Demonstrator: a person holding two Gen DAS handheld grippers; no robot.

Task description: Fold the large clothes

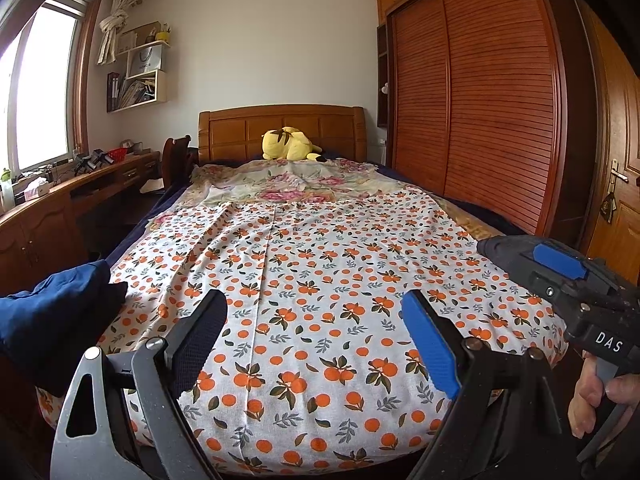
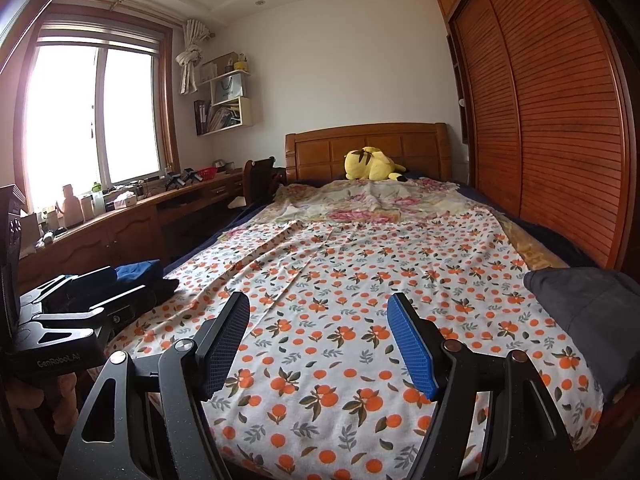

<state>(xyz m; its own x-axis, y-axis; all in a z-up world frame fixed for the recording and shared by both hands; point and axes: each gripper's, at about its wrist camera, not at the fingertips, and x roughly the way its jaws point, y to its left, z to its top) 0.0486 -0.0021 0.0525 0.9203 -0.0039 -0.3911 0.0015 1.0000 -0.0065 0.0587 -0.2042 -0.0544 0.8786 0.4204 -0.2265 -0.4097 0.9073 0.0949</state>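
Note:
A bed is covered by a white sheet with an orange-fruit print point(image 1: 312, 280), which also shows in the right wrist view point(image 2: 360, 300). A pile of dark blue and black clothes point(image 1: 52, 312) lies on the bed's near left corner, also seen in the right wrist view point(image 2: 140, 276). A dark grey garment point(image 2: 588, 316) lies on the near right edge. My left gripper point(image 1: 314, 308) is open and empty above the foot of the bed. My right gripper point(image 2: 318, 312) is open and empty, held the same way. The right gripper's body point(image 1: 560, 276) shows at the right of the left view.
A yellow plush toy point(image 1: 288, 144) lies by the wooden headboard, on a floral blanket point(image 1: 288, 184). A slatted wardrobe point(image 1: 480, 100) stands along the right. A wooden desk point(image 2: 120, 216) with clutter runs under the window on the left. A door point(image 1: 620, 208) is at the far right.

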